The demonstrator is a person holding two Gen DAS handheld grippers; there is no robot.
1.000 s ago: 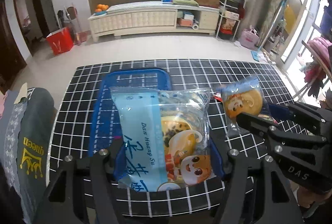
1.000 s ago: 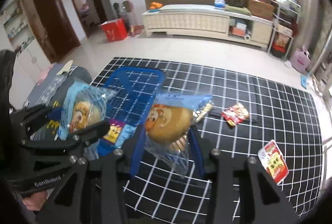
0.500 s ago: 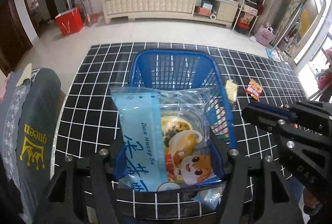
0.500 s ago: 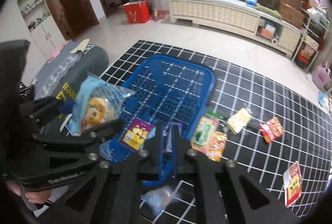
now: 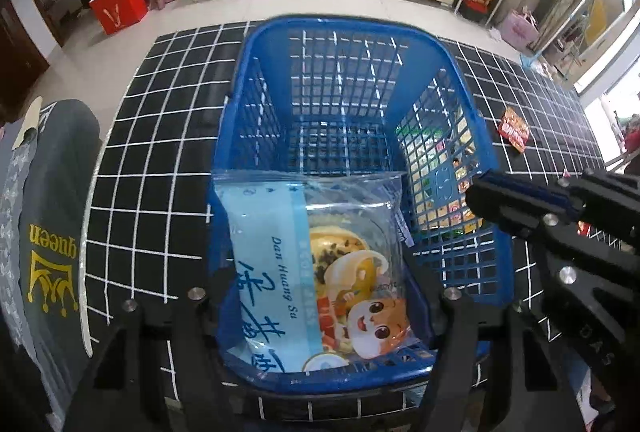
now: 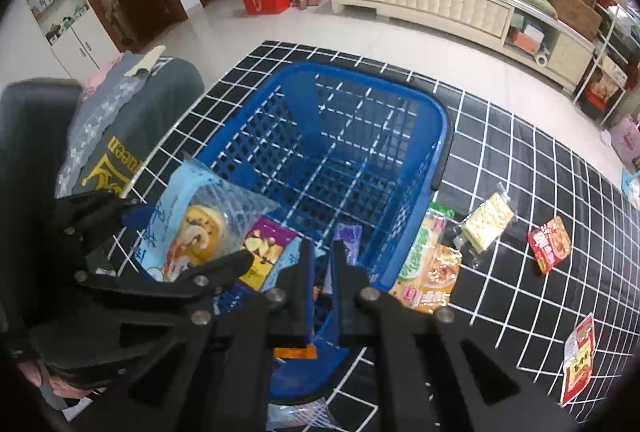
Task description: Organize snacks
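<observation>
My left gripper (image 5: 320,292) is shut on a light blue pastry packet (image 5: 312,264) and holds it over the near end of the blue mesh basket (image 5: 344,36). In the right wrist view the same packet (image 6: 192,228) sits in the left gripper at the lower left, above the basket (image 6: 400,104). My right gripper (image 6: 320,256) is shut and empty over the basket's near edge; it also shows in the left wrist view (image 5: 492,192). A purple snack packet (image 6: 264,252) lies in the basket.
The basket stands on a black grid-pattern mat (image 6: 520,160). To its right lie a green-orange packet (image 6: 428,268), a cracker packet (image 6: 486,220), a red packet (image 6: 550,242) and another red packet (image 6: 580,360). A grey cushion (image 5: 48,216) lies left.
My right gripper let go of its round pastry packet and shut empty. Both grippers moved forward over the basket; the left one still holds its packet.
</observation>
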